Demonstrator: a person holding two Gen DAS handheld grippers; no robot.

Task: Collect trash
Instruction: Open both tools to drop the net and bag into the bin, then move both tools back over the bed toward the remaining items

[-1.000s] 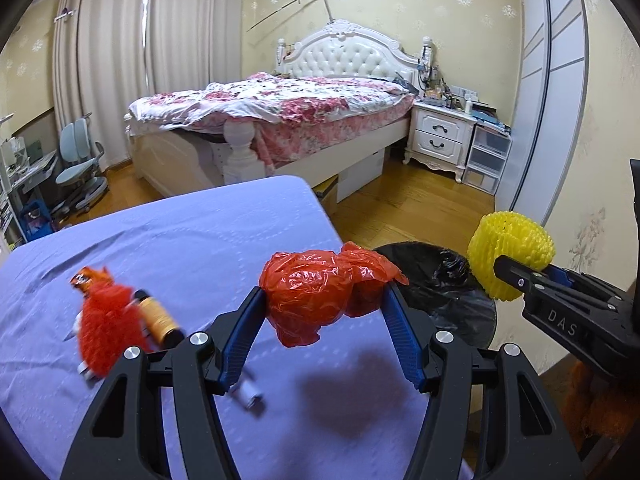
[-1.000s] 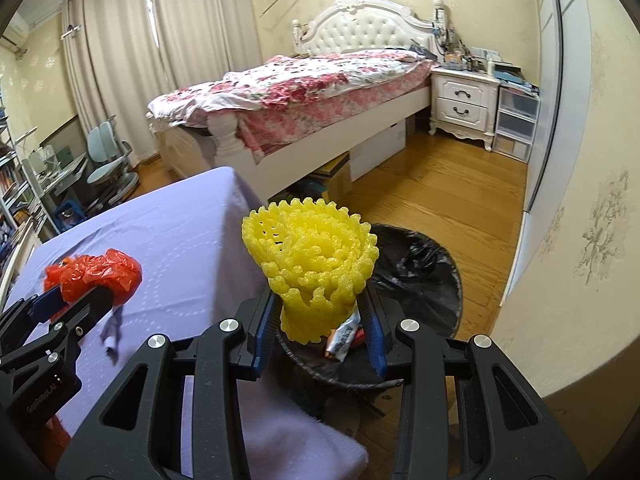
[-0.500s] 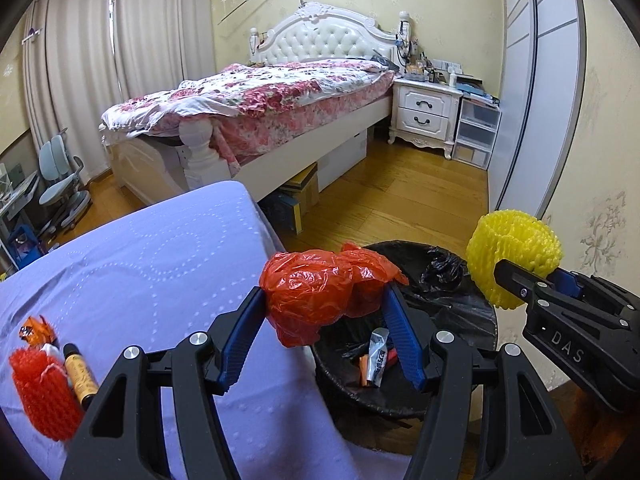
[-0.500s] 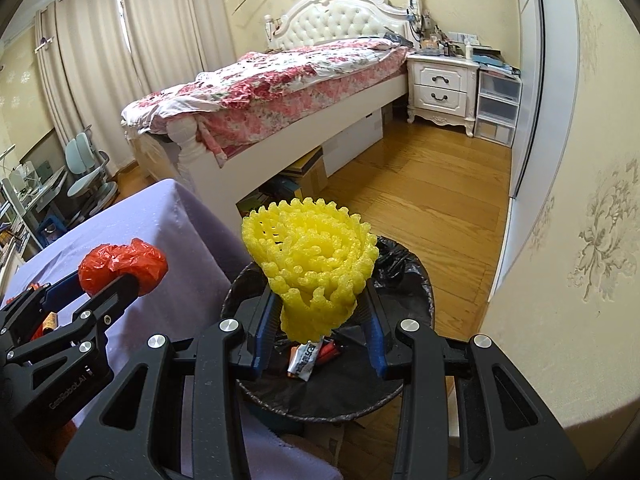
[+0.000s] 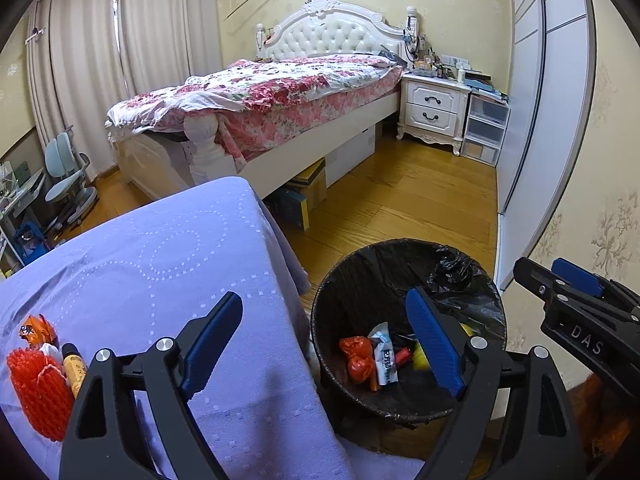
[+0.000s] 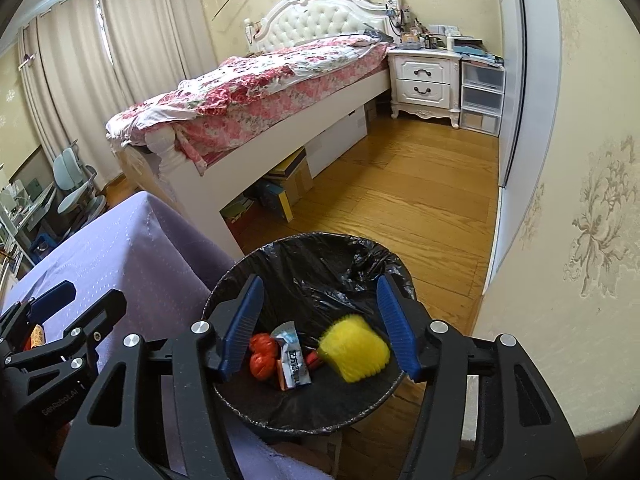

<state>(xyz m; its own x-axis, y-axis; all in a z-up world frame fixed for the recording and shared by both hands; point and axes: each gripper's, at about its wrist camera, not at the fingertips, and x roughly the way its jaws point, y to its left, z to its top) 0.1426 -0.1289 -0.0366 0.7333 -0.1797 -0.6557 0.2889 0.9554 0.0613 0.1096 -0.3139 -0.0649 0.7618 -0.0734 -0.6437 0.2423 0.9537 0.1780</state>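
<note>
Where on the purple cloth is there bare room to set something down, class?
The purple cloth is bare from its far corner by the bed to the edge beside the bin. The near-left corner is crowded: red foam net, small bottle, orange wrapper.

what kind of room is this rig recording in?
A home bedroom, almost certainly: a made-up bed with a tufted white headboard, a nightstand beside it, and full-length curtains. The work happens at a purple-covered table next to a lined trash bin.
</note>
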